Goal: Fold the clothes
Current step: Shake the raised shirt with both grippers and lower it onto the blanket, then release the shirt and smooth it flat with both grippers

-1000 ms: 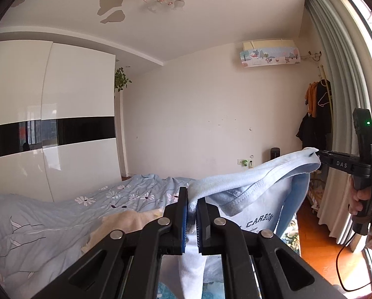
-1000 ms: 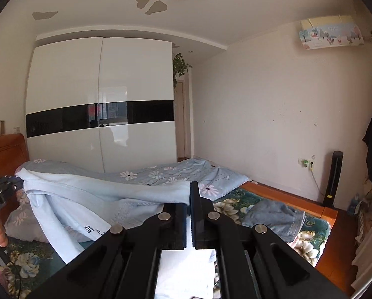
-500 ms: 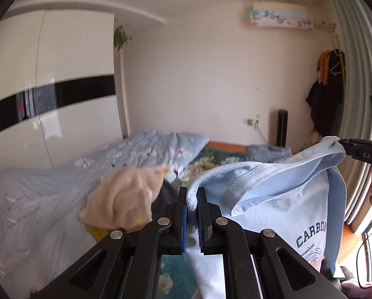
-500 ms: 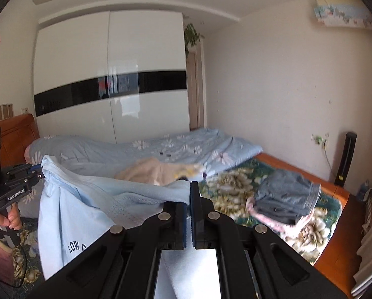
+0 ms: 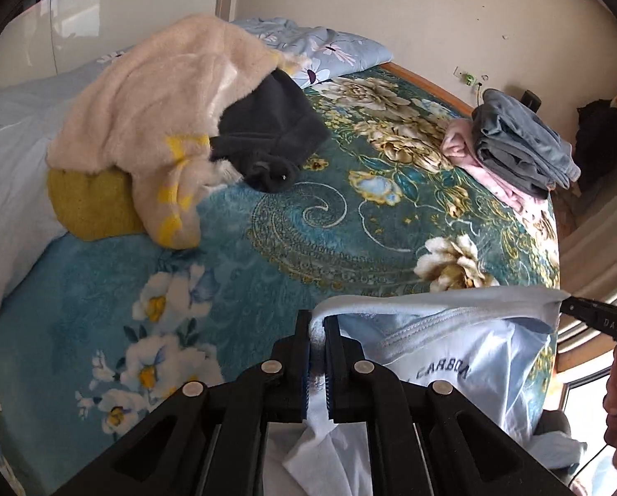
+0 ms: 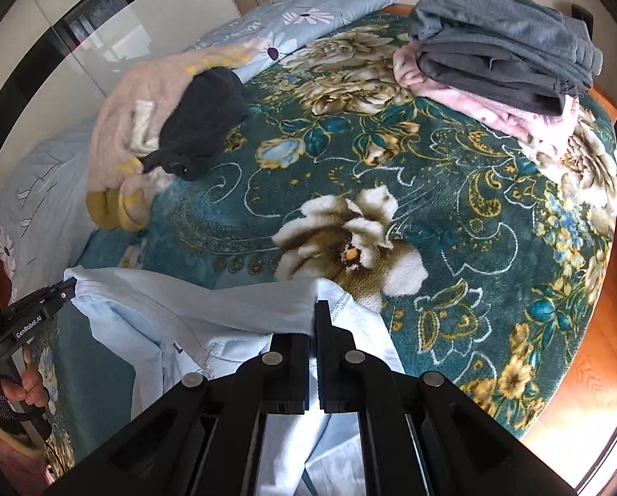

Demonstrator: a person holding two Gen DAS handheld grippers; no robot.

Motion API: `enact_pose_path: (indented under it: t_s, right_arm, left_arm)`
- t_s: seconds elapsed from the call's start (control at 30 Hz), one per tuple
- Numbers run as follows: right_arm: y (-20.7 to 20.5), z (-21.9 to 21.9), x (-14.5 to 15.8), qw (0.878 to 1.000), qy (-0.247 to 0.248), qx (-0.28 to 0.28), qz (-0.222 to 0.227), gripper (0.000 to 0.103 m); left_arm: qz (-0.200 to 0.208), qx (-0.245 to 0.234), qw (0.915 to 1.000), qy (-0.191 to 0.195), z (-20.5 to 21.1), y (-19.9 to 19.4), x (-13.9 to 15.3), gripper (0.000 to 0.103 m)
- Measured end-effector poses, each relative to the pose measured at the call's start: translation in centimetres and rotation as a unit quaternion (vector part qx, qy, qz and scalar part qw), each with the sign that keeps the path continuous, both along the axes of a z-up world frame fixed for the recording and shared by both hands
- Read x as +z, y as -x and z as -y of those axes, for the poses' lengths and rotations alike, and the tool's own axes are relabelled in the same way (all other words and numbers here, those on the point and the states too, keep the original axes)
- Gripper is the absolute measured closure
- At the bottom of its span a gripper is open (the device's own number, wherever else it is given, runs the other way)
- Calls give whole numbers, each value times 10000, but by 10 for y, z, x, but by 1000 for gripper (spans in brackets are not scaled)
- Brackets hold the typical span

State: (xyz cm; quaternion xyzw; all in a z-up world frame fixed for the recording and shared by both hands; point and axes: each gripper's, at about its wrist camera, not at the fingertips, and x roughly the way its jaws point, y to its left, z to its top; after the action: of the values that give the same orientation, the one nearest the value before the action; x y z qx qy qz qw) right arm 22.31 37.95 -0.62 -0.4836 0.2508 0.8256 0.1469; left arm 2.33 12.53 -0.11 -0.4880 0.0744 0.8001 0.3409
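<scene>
From left to right, our left gripper [image 5: 317, 330] and right gripper [image 6: 312, 322], each clamped on the pale blue T-shirt [image 5: 453, 355], have tipped from facing the wall down toward the floral blanket [image 6: 432, 190], so we judge laying-out comes next.

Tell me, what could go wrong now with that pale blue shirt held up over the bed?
The light blue T-shirt hangs from thin pinches of its top edge: the left gripper and right gripper each clamp little cloth, so a corner might slip out.

Its lower part bunches below the grippers, so it may land creased on the floral blanket.

Laid too far forward, it could overlap the cream fleece garment or the folded stack.
</scene>
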Motion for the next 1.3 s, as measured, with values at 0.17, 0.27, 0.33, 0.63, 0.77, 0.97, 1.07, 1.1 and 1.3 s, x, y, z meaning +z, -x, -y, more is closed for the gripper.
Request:
enact_pose_path:
  t_s: [0.17, 0.27, 0.33, 0.63, 0.77, 0.97, 1.07, 1.1, 1.3]
  right_arm:
    - [50, -24, 2, 9995, -103, 249, 157, 101]
    - [83, -36, -2, 9987, -136, 392, 310, 101]
    - [102, -44, -9, 9978, -182, 469, 424, 101]
    - [135, -60, -66, 9934, 109, 438, 1051, 101]
    - [137, -62, -74, 9929, 162, 318, 1137, 101]
    - [121, -61, -57, 9942, 67, 308, 1030, 68]
    - [98, -61, -46, 9960, -22, 66, 887, 63]
    - [86, -62, -43, 9970, 80, -71, 768, 63]
    - [11, -56, -44, 9932, 410, -900, 609, 62]
  left_arm:
    - [138, 201, 9997, 64, -39, 58, -12, 97]
    - [129, 321, 9993, 131, -59, 85, -20, 97]
    - [340, 463, 9982, 182, -67, 104, -32, 97]
    - [1279, 860, 9875, 339, -65, 127, -92, 94]
    - [1568, 927, 9833, 31, -51, 123, -85, 85]
    - [1604, 1121, 9796, -449, -10, 89, -65, 55]
    - [1769, 1095, 9766, -539, 9, 52, -66, 55]
    - [1777, 1042, 9770, -544, 15, 39, -66, 55]
    - [1868, 724, 9796, -151, 29, -22, -85, 55]
